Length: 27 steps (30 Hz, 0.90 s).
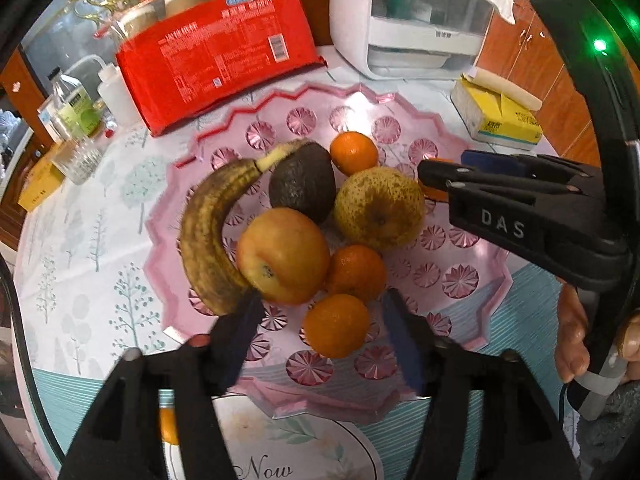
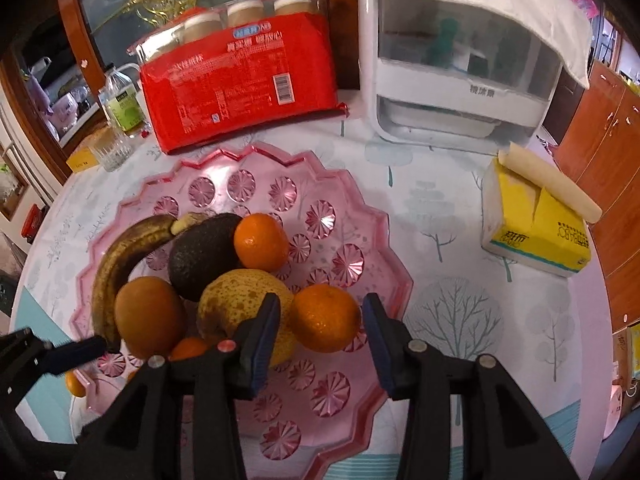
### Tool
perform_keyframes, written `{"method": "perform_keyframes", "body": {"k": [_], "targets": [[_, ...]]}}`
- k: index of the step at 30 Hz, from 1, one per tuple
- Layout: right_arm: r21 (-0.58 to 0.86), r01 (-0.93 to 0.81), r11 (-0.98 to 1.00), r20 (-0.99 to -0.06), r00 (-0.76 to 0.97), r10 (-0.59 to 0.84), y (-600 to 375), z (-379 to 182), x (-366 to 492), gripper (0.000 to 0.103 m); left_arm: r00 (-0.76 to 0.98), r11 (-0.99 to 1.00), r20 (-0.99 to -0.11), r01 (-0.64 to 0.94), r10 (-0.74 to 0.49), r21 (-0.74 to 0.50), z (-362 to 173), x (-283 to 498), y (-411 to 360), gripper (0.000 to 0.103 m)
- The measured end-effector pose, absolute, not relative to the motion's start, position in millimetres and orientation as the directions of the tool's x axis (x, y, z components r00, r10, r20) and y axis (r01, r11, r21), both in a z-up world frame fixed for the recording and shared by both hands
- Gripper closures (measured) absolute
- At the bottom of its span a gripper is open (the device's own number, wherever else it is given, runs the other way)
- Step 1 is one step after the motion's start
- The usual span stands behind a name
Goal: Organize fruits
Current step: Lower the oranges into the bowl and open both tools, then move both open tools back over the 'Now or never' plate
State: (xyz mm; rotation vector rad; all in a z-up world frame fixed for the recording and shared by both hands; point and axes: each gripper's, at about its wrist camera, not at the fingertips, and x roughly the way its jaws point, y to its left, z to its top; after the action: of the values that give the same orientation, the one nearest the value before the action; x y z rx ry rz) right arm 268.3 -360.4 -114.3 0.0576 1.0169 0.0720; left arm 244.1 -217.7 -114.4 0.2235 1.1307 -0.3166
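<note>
A pink cut-glass tray (image 1: 472,280) (image 2: 320,420) holds a spotted brown banana (image 1: 208,236) (image 2: 116,264), a dark avocado (image 1: 302,182) (image 2: 200,254), a speckled pear (image 1: 380,206) (image 2: 232,300), an orange-yellow apple (image 1: 284,256) (image 2: 148,314) and several tangerines. My left gripper (image 1: 324,320) is open around a tangerine (image 1: 336,326) at the tray's near side. My right gripper (image 2: 322,316) is open around another tangerine (image 2: 324,317); a gap shows on its right. It also shows in the left wrist view (image 1: 444,172), beside the pear.
A red snack pack (image 1: 224,56) (image 2: 244,80) and a white appliance (image 1: 416,20) (image 2: 460,72) stand behind the tray. A yellow tissue box (image 1: 496,116) (image 2: 536,224) is at the right. Bottles and a glass (image 1: 78,158) (image 2: 110,150) are at the left. One tangerine (image 2: 74,384) lies off the tray.
</note>
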Motion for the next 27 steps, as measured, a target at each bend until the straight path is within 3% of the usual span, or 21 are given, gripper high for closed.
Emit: {"method": "perform_keyframes", "body": {"k": [12,27], "targets": [[0.123,-0.034,0.992,-0.81,0.575,0.12,-359,-85,241,0.057,0.438,0.952,-0.891,0.305,-0.12,0.021,-89,234,-204,0.022],[0.125,-0.027,0.992,-0.791,0.601,0.116,-348,-58,201,0.057,0.513,0.97,-0.849,0.242,-0.126,0.002,-44,205,-173,0.02]]}}
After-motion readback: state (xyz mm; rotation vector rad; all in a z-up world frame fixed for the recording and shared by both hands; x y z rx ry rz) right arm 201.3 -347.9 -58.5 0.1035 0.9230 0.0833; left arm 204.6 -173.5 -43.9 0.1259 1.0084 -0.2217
